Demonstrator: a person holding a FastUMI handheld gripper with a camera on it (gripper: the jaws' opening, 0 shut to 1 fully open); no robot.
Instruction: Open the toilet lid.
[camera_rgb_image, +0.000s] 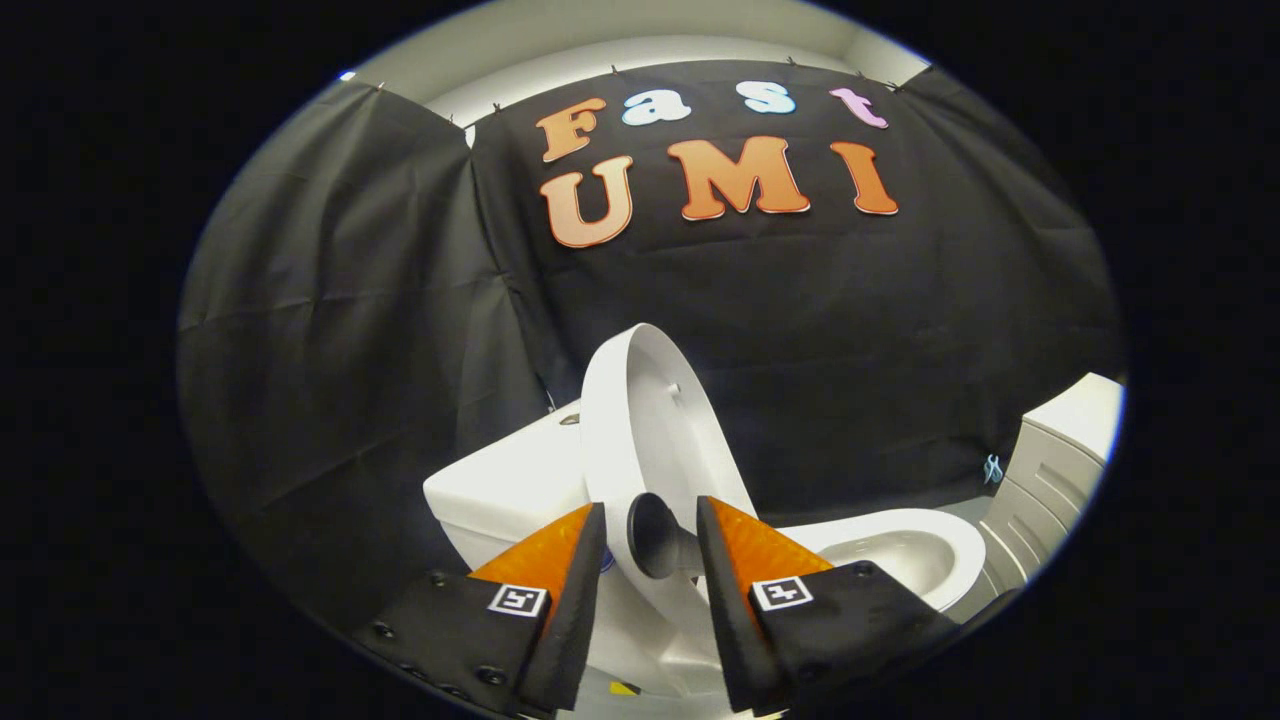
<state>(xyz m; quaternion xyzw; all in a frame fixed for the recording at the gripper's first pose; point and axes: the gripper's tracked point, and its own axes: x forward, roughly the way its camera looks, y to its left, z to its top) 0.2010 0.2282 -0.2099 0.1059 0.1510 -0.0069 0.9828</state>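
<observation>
Standing upright against the tank, lid looks fully open; bowl exposed. Tongs spread apart, gripping nothing; only pulling away left.

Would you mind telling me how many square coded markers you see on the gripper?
2. One marker sits on the left finger's base, the other marker on the right finger's base. The gripper is open, with the raised toilet lid between its fingers.

Black cloth hangs creased as the booth wall across most of my view, clipped along its top edge. Above it runs a pale wall. At the lower right stands a white cabinet.
</observation>
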